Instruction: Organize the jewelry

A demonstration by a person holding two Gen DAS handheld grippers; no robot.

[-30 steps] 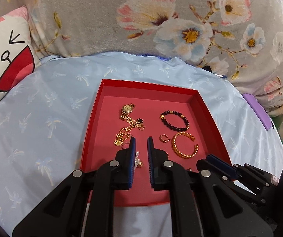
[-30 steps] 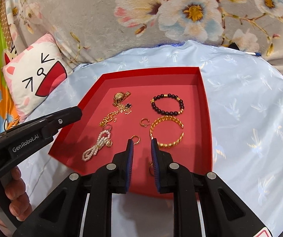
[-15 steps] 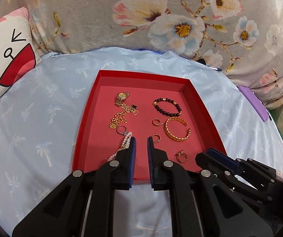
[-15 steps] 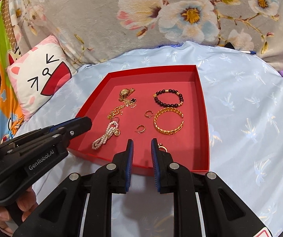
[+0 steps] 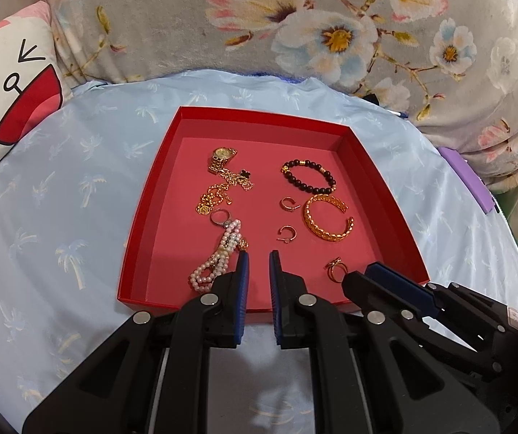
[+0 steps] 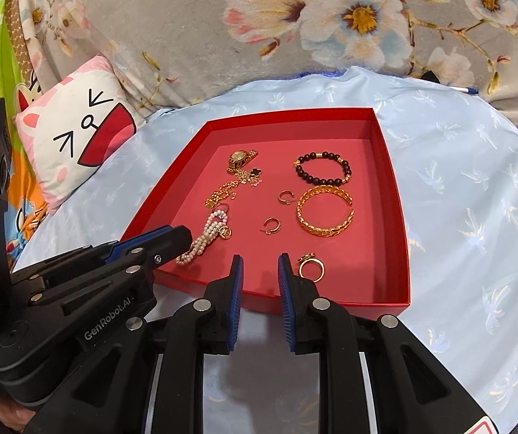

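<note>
A red tray (image 5: 143,195) (image 6: 400,217) on a blue cloth holds jewelry: a gold watch (image 5: 220,157), gold chains (image 5: 219,193), a pearl bracelet (image 5: 219,256) (image 6: 204,235), a black bead bracelet (image 5: 307,179) (image 6: 322,171), a gold cuff (image 5: 327,218) (image 6: 324,213), two hoop earrings (image 5: 287,233), and a gold ring (image 6: 311,267). My left gripper (image 5: 258,258) hovers over the tray's near edge, slightly open and empty, beside the pearls. My right gripper (image 6: 260,264) is slightly open and empty, left of the ring.
A cat-face pillow (image 6: 78,133) lies to the left. A floral blanket (image 5: 295,29) rises behind the tray. A purple object (image 5: 470,184) lies on the right. Each gripper shows in the other's view (image 5: 421,303) (image 6: 88,289).
Both grippers have drawn back toward the tray's near edge, so more of the tray and the jewelry shows. The jaws keep the same narrow gap.
</note>
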